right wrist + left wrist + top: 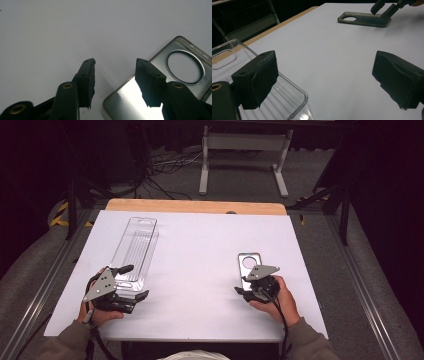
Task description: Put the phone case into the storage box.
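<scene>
Looks like a lab or recording studio setup, not anyone's home: black curtains (40, 165) all round, a white-topped table (200, 245) on metal rails (45, 285), loose cables (165, 167) on grey carpet, hazard tape (60, 215) by a stand.

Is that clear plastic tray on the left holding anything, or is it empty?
Empty. The clear tray lies flat on the white table, and its ribbed bottom shows bare through the plastic in the high and left gripper views.
</scene>
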